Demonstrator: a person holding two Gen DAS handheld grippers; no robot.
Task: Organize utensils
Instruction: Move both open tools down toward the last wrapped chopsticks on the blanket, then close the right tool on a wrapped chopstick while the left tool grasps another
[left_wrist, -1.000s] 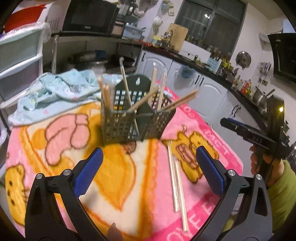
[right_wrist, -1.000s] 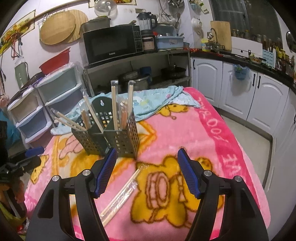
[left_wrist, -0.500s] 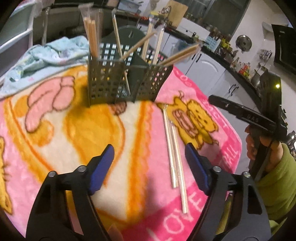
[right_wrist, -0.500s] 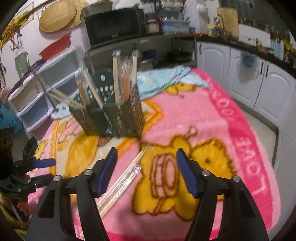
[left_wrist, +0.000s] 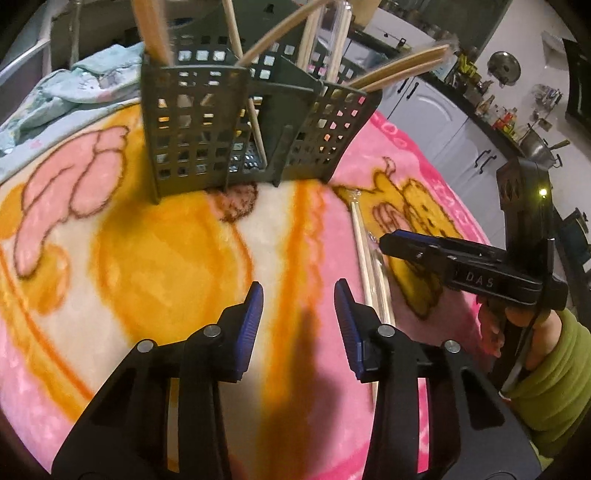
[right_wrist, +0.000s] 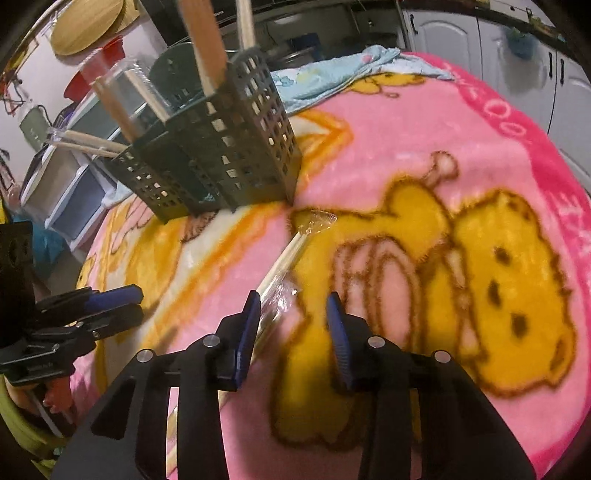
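1. Two wrapped chopstick packs (left_wrist: 373, 266) lie flat on the pink blanket (left_wrist: 155, 258), just in front of the dark holder (left_wrist: 236, 122); more sticks already stand in the holder.
2. The right gripper (right_wrist: 293, 317) is low over the packs; its jaws have just been closing and are partly open; nothing is between them; the pack sits by its left pad.
3. The left gripper (left_wrist: 299, 314) has also just been closing; it is partly open over bare blanket and holds nothing.
4. This looks like the reaching step; next, the right gripper should slide over one pack, squeeze, then lift it into the holder.
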